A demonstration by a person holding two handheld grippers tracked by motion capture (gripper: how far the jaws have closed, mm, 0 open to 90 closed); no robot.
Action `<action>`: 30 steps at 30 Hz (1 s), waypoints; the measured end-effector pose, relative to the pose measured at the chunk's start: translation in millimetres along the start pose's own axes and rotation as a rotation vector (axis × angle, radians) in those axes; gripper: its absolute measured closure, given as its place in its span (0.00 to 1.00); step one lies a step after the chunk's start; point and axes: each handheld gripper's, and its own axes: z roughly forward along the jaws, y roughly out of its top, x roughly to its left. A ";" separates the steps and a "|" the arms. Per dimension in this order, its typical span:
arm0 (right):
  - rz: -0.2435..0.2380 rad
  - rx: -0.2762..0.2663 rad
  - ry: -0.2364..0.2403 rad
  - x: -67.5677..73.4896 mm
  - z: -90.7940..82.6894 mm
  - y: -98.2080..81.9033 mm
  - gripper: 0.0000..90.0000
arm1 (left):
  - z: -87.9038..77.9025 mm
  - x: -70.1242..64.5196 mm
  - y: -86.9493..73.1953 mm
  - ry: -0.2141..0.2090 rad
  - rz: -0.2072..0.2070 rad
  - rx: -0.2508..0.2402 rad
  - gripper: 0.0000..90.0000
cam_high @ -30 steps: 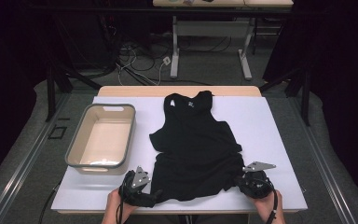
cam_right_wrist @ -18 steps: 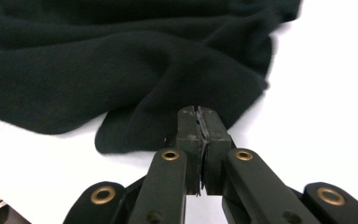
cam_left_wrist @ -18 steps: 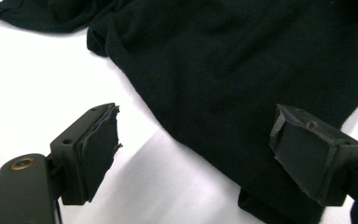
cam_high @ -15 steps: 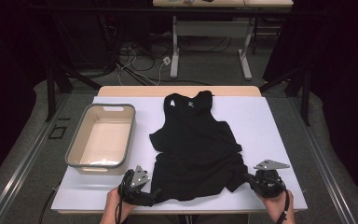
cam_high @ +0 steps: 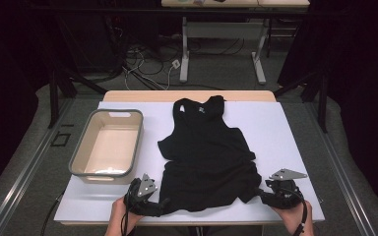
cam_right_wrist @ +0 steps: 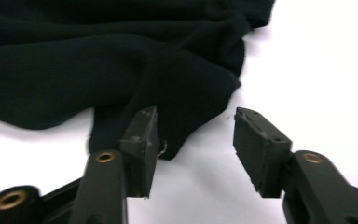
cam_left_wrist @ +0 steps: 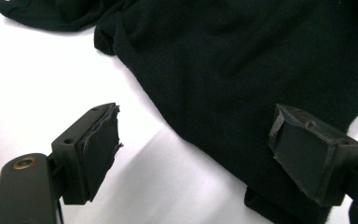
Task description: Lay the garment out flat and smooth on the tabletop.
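The black tank top [cam_high: 206, 152] lies flat on the bench [cam_high: 295, 132]. Left gripper [cam_left_wrist: 196, 154] fingers straddle its hem corner, wide open. Right gripper [cam_right_wrist: 196, 144] fingers, just opened, hold nothing, the other corner just beside them.

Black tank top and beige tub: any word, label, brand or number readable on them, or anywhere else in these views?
None can be read.
Black tank top: a small pale mark inside the neckline, too small and blurred to read.
Beige tub: no text visible.
White table cover: no text visible.
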 end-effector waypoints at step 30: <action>-0.095 0.028 0.027 23.4 0.6 -5.2 0.98 | 2.8 2.8 0.5 0.000 0.003 0.010 0.19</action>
